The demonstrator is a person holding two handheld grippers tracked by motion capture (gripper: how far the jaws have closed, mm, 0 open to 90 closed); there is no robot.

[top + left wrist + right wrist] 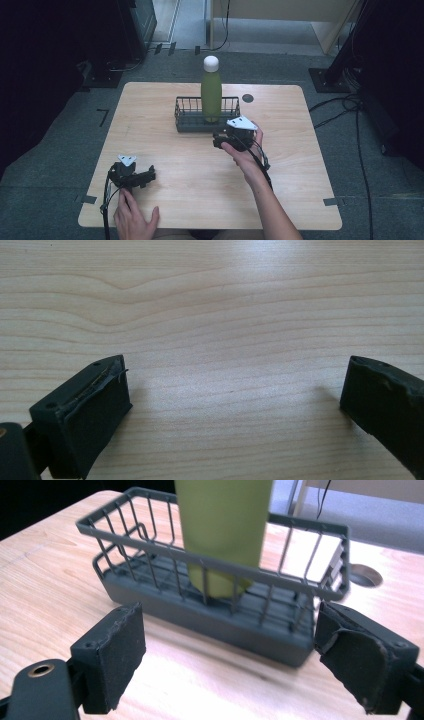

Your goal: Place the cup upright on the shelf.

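Observation:
A green bottle (211, 95) with a white cap stands upright inside a dark grey wire basket (186, 119) at the middle back of the wooden table (165, 160). My right gripper (224, 138) hovers just in front of the basket's right half, open, nothing between its jaws. In the right gripper view the bottle (222, 525) rises behind the basket's front rail (210, 562), and my right gripper (227, 655) faces it a short way off. My left gripper (149, 176) rests near the front left of the table, open over bare wood (225, 340).
A round dark cable hole (248, 98) sits in the table just right of the basket. Cables trail across the grey floor at the right (345, 107). Dark equipment stands at the back left (135, 25).

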